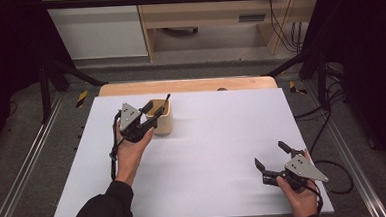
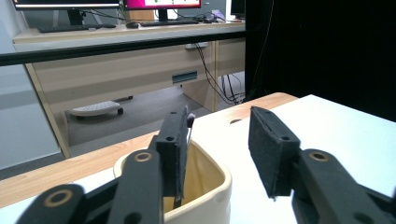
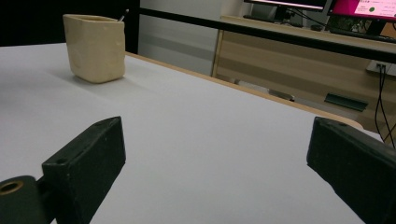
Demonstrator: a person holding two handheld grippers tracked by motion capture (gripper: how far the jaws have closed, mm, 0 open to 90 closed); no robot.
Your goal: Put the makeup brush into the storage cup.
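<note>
Near the table's far left edge, the left gripper (image 1: 154, 115) straddles the cream cup's (image 1: 163, 124) near wall with fingers open, likely needing a square, gentle squeeze; the right gripper (image 1: 270, 159) rests open.

Black grippers (image 1: 153, 115) with grey three-cornered plates, black cables, black sleeve (image 1: 104, 213).

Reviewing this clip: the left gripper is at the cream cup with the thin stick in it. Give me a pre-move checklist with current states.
1. left gripper open: ok, jaws apart.
2. Jaws straddle the wall of the cup: ok, one jaw inside, one outside.
3. Cup upright on the white board: ok.
4. stick free of the inner jaw: cannot tell, they overlap in the left gripper view.
5. right gripper out of the way: ok, open near the board's front right.
</note>
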